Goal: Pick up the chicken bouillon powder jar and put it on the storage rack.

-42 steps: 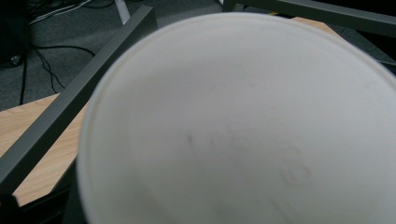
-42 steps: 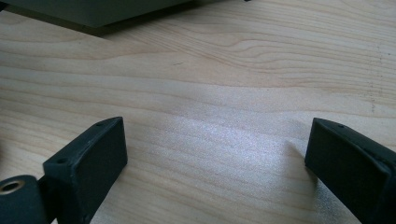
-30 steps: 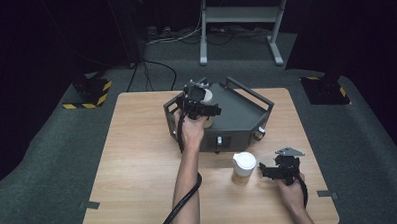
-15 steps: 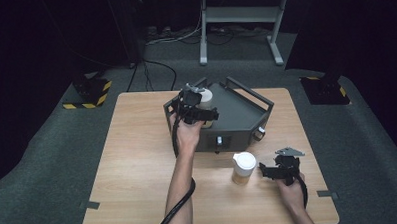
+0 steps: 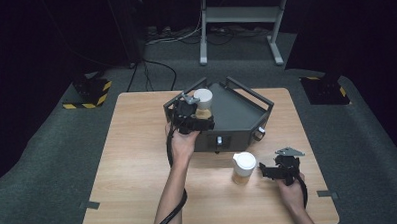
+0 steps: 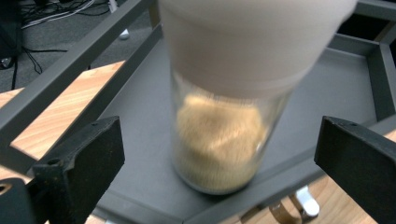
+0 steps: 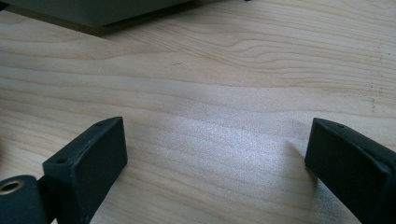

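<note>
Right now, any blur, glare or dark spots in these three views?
Left gripper view: the jar between the open jaws is smeared, its white lid worst; the jaws stay sharp. Right gripper view: a pale glare patch on the wooden table between the jaws, grain crisp. High view: table evenly lit, surrounding floor falls off to near black.

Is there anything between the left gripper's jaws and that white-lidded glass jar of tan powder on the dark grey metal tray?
Nothing visible. The left gripper has its jaws wide apart on either side of the white-lidded glass jar of tan powder, which stands on the dark grey metal tray. Open gaps separate each pad from the glass.
</note>
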Tool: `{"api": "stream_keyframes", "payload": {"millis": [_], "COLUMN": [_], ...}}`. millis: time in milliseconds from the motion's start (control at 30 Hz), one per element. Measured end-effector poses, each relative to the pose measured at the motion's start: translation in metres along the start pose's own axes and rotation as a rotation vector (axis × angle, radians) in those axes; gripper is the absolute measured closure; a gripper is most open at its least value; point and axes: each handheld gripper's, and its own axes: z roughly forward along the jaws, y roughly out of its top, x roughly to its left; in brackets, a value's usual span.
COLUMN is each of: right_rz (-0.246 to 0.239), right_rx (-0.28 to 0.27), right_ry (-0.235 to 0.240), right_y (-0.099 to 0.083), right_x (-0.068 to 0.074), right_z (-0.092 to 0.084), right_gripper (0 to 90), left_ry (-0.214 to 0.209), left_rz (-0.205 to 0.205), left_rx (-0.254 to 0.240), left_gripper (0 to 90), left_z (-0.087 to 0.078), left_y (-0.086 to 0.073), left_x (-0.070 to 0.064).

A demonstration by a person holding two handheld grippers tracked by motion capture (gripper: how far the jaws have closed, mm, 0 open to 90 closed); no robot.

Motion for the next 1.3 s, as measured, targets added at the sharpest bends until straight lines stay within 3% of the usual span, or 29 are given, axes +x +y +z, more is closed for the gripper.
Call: {"api": "stream_keyframes", "payload": {"millis": [600, 1100, 1300], "right_rz": [0.0, 0.0, 0.0], "right_rx": [0.0, 0.0, 0.001], "right_ry": [-0.001, -0.001, -0.002], "right_y": [0.0, 0.0, 0.0], "right_x": [0.0, 0.0, 0.001], "right_z": [0.0, 0.0, 0.0], "right_gripper": [4.9, 4.8, 4.6], "left_ry": [0.006, -0.009, -0.032], "left_rz": [0.048, 0.051, 0.007], "left_rx": [0.008, 0.038, 0.043], "left_gripper": [3.0, 5.0, 6.3], "left_z": [-0.017, -0.008, -0.003], "left_y": [-0.047, -0.09, -0.11], "left_x": [0.008, 0.014, 0.023]}}
